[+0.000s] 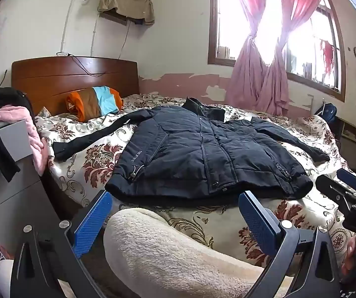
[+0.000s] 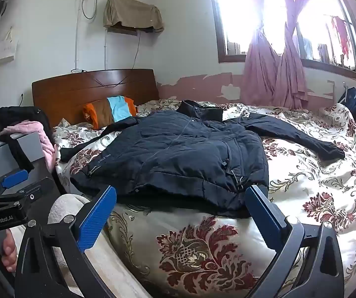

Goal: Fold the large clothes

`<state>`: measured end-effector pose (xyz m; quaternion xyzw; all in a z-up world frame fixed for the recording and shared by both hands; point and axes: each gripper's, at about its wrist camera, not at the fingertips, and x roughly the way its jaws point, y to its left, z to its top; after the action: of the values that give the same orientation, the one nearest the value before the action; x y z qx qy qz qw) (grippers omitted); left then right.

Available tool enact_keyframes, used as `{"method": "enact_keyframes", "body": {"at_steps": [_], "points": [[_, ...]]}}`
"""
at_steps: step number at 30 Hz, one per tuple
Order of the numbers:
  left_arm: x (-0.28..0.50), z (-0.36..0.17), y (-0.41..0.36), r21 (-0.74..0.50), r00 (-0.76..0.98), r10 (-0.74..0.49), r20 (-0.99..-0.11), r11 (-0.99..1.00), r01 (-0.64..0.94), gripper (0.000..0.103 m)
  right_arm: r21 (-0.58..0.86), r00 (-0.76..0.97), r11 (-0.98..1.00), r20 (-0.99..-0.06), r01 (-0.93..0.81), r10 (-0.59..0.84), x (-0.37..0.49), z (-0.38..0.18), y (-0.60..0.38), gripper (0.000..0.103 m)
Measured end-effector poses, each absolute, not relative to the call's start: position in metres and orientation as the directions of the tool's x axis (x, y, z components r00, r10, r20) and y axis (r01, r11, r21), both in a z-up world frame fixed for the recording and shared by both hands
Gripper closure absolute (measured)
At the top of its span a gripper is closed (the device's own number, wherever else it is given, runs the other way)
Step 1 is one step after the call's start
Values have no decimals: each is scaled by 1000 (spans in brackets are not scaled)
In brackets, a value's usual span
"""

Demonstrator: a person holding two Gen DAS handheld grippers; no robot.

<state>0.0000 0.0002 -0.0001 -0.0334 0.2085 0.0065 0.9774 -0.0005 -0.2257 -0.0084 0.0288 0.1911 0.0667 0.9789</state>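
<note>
1. Left wrist view: the left gripper (image 1: pixel 175 219) is spread wide, grasping nothing, at lower centre; the navy padded jacket (image 1: pixel 202 154) lies flat mid-frame on the floral bedspread (image 1: pixel 91 159).
2. Right wrist view: the right gripper (image 2: pixel 181 213) gapes apart, unloaded, below the jacket (image 2: pixel 178 154); a striped pillow (image 2: pixel 111 111) sits upper left.

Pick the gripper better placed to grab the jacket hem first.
Right, marginally. The right gripper sits open at the hem of the dark navy quilted jacket; the left gripper, also open, sits just short of it over the cream fleece blanket.

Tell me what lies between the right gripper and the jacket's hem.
Only floral bedspread: the right wrist view shows nothing else between the open right gripper and the dark jacket.
</note>
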Motion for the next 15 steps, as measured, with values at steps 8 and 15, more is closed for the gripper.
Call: {"method": "enact_keyframes", "body": {"at_steps": [8, 15], "points": [[3, 2, 0, -51, 912, 19, -411, 998, -44, 0, 83, 917, 989, -373, -121, 143, 0, -9, -226, 1], [0, 0, -1, -57, 915, -2, -402, 998, -23, 0, 86, 915, 989, -376, -120, 143, 1, -10, -227, 1]]}}
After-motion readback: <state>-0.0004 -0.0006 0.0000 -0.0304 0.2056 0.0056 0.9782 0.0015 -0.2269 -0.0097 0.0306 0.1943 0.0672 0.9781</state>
